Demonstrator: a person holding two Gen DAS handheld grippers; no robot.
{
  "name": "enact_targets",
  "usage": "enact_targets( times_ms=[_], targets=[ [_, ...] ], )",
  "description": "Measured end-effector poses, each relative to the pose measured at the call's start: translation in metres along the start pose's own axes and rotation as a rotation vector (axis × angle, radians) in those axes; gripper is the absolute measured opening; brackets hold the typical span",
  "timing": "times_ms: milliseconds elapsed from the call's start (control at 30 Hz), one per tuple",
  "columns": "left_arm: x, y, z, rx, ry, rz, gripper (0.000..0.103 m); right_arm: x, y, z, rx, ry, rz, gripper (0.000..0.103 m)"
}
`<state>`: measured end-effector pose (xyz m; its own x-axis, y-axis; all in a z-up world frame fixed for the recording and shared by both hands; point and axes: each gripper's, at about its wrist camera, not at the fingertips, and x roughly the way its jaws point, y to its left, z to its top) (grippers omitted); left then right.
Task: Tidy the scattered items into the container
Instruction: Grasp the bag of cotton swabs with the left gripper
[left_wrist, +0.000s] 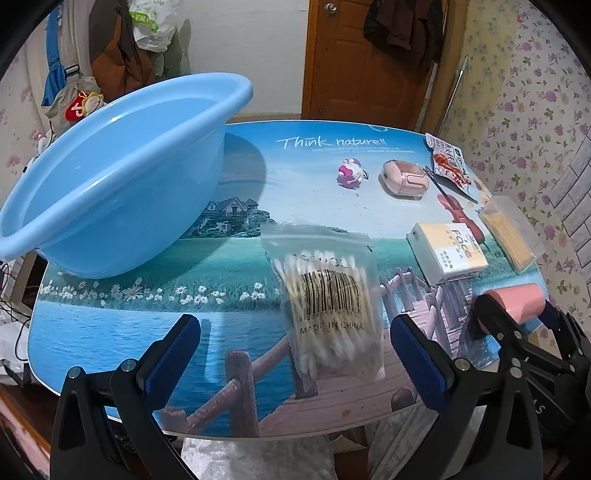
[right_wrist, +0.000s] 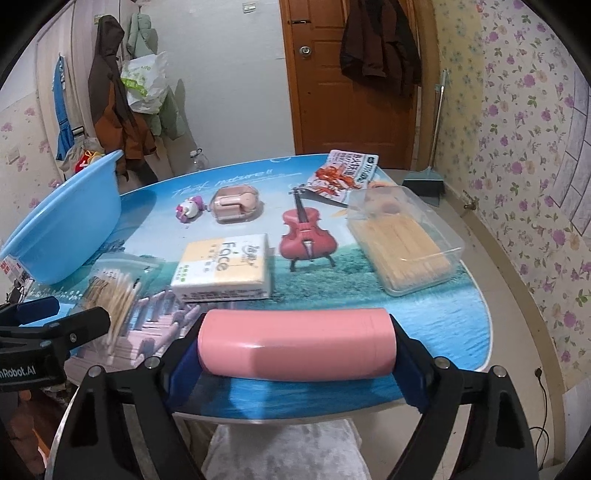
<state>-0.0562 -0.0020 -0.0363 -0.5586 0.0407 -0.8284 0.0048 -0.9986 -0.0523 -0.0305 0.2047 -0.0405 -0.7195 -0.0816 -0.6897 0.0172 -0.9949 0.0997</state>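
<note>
A pink roll lies crosswise between my right gripper's blue pads, which press on both of its ends just above the table's near edge. In the left wrist view that roll shows at the far right. My left gripper stands open around a clear bag of cotton swabs that lies flat on the table, and its fingers do not touch it. The light blue basin sits tilted at the back left with nothing visible inside. A tissue pack lies mid-table.
Further back lie a small purple-and-white toy, a pink case, a snack packet and a clear box of wooden sticks near the right edge. The oval table bears a printed landscape. A door and hung coats stand behind.
</note>
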Motion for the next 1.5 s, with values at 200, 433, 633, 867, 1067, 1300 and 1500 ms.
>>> enact_targets(
  times_ms=[200, 433, 633, 867, 1067, 1300, 1500],
  targets=[
    [0.006, -0.005, 0.003, -0.005, 0.005, 0.019, 0.103, -0.001, -0.004, -0.001, -0.006, -0.005, -0.003, 0.089],
    [0.015, -0.008, 0.003, -0.013, 0.015, 0.035, 0.103, -0.002, -0.004, -0.002, -0.012, -0.009, -0.005, 0.089],
    [0.018, -0.009, 0.003, -0.025, 0.007, 0.038, 0.103, -0.003, -0.004, -0.004, -0.020, -0.016, -0.014, 0.089],
    [0.015, -0.010, 0.001, -0.005, -0.027, 0.049, 0.085, -0.003, -0.004, -0.004, -0.022, -0.018, -0.018, 0.089],
    [0.011, -0.010, 0.000, 0.004, -0.051, 0.048, 0.071, -0.003, -0.004, -0.005, -0.026, -0.019, -0.022, 0.089],
    [0.007, -0.007, -0.004, 0.009, -0.095, 0.027, 0.041, -0.003, -0.004, -0.005, -0.026, -0.020, -0.023, 0.089],
    [0.002, -0.008, -0.007, 0.029, -0.126, 0.016, 0.029, -0.004, -0.003, -0.005, -0.030, -0.019, -0.026, 0.089]
  ],
)
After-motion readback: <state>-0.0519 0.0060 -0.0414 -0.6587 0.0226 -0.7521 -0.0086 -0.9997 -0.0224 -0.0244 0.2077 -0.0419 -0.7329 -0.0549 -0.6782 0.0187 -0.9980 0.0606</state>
